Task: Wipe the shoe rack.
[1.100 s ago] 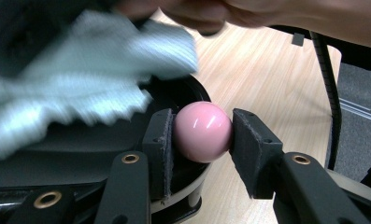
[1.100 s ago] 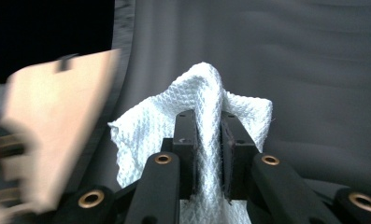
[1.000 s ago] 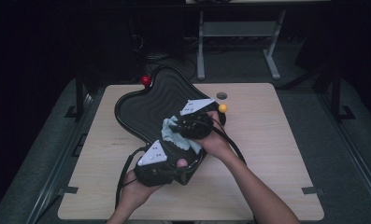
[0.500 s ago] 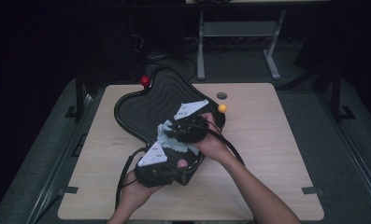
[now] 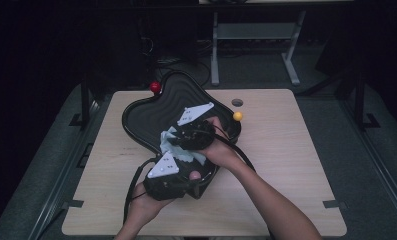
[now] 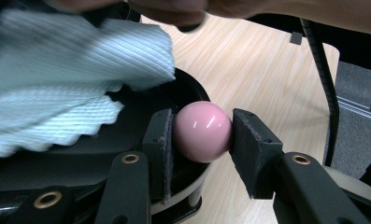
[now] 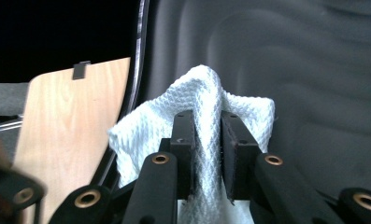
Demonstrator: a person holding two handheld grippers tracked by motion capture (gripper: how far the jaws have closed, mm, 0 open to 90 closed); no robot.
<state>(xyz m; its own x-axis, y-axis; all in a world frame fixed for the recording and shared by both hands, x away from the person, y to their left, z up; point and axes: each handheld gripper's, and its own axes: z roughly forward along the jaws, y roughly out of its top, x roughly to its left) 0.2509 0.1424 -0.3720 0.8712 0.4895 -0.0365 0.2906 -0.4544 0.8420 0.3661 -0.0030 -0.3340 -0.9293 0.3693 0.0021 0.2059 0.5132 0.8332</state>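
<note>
On the table (image 5: pixel 286 165) the black tray (image 5: pixel 151 107) lies ready for wiping: the right gripper (image 5: pixel 178 137) pinches the white cloth (image 7: pixel 206 93) inside it, while the left gripper (image 5: pixel 186 172) clamps the pink ball (image 6: pixel 203 131) at the tray's near rim, likely steadying it.

Pink ball (image 6: pixel 203 131), pale waffle-weave cloth (image 7: pixel 199 100)

A white waffle-weave cloth (image 7: pixel 206 116) is clamped between the jaws of the right gripper (image 7: pixel 206 154), bunched upward above them. Behind it, the ridged black tray (image 7: pixel 290 70) is seen; the wooden desk (image 7: pixel 75 121) is visible at the left.
</note>
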